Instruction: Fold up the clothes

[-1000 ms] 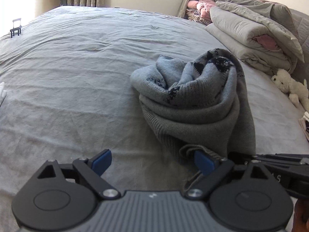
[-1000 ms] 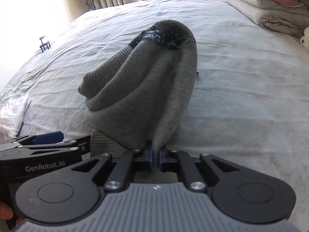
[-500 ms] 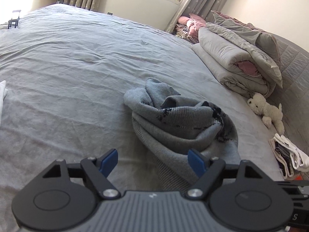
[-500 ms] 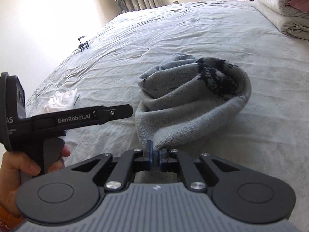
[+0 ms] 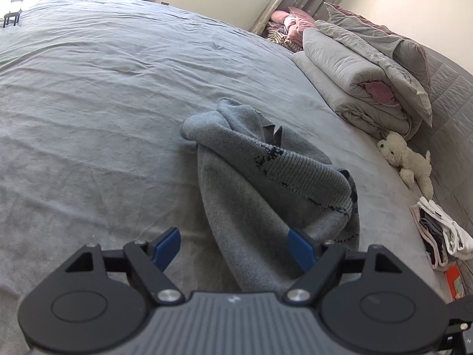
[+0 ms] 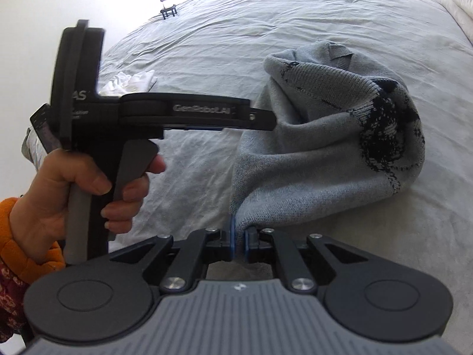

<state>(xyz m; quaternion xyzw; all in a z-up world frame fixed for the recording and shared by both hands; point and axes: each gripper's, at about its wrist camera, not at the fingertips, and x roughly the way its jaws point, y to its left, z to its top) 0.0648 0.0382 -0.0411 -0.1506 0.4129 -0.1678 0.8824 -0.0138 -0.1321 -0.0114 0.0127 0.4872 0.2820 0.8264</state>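
While one sweater (image 6: 325, 153) lies bunched, right gripper (image 6: 238, 238) pinches its edge.

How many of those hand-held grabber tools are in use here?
2. The black left gripper hovers open over the bed beside the grey knitted sweater; the black right gripper is shut on that sweater's edge. None seems hidden.

Black hand-held grippers, blue pads, silver screws
Left hand-held gripper (image 6: 266, 119): white "GenRobot.AI" lettering above grey trigger; orange cuff (image 6: 17, 236) below it.
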